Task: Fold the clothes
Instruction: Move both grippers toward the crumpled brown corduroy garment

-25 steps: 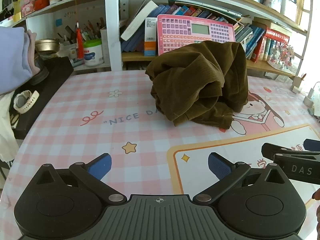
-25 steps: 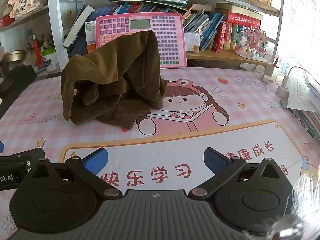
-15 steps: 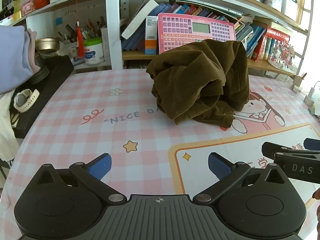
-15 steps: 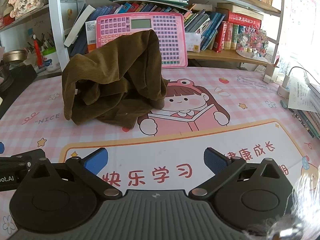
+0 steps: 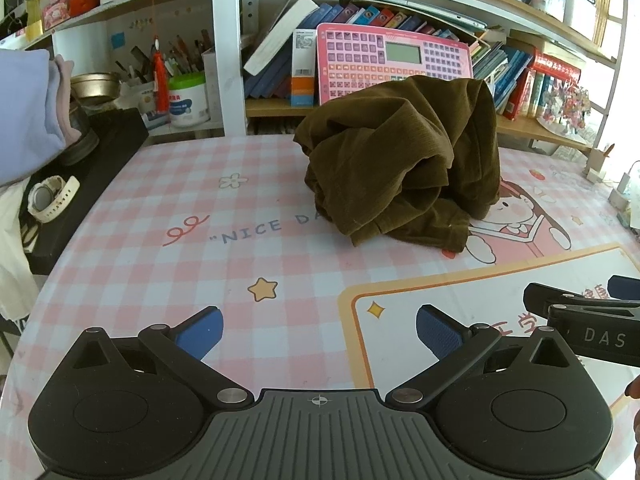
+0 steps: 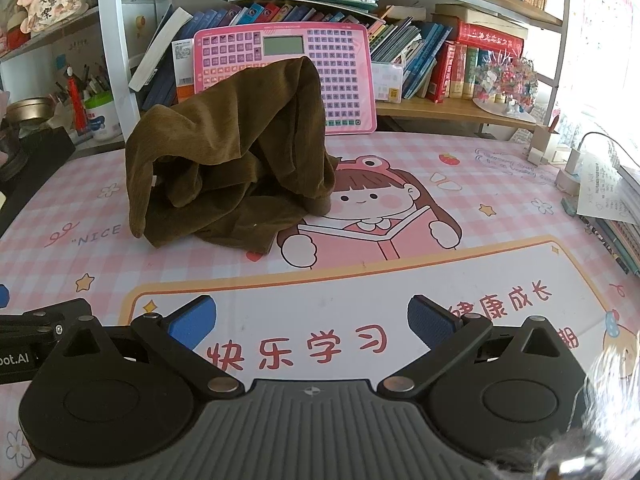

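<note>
A crumpled brown garment (image 5: 400,160) is heaped on the far worktop (image 5: 160,272), its shape hidden in folds. Left tongs (image 5: 319,330) and right tongs (image 6: 311,320) are held apart, empty.

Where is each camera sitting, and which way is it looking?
Left wrist view: sits on the left gripper, looking forward and down over the pink table mat at the brown clothes; its own blue-padded fingers show, spread wide, and the right gripper's tip at the right edge.
Right wrist view: sits on the right gripper, facing the same heap and the bookshelf; its open fingers show, with the left gripper at the left edge.
Both share: the clothes, the mat and the pink keyboard toy.
</note>
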`<state>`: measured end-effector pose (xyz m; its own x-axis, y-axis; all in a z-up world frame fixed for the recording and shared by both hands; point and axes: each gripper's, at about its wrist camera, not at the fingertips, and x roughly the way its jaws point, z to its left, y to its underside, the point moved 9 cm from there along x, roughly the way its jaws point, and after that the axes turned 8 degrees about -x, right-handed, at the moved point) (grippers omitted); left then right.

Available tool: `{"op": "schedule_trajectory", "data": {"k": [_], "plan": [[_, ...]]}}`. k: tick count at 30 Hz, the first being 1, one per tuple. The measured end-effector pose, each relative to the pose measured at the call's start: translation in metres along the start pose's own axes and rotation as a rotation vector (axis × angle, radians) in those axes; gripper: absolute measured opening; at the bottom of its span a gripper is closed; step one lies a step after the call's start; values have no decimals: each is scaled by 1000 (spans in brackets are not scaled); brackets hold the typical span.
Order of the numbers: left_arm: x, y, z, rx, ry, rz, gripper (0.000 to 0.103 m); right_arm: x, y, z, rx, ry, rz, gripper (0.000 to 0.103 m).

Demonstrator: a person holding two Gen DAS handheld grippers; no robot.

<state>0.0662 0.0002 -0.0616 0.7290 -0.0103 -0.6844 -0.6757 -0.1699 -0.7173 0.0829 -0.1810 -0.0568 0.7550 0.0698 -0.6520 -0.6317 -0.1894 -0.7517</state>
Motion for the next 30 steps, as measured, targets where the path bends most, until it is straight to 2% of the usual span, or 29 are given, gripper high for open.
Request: {"op": "schedule_trajectory", "data": {"k": [30], "plan": [[1, 0, 3, -6, 1, 17, 103, 2, 1, 4, -5, -3, 16, 103]]}}
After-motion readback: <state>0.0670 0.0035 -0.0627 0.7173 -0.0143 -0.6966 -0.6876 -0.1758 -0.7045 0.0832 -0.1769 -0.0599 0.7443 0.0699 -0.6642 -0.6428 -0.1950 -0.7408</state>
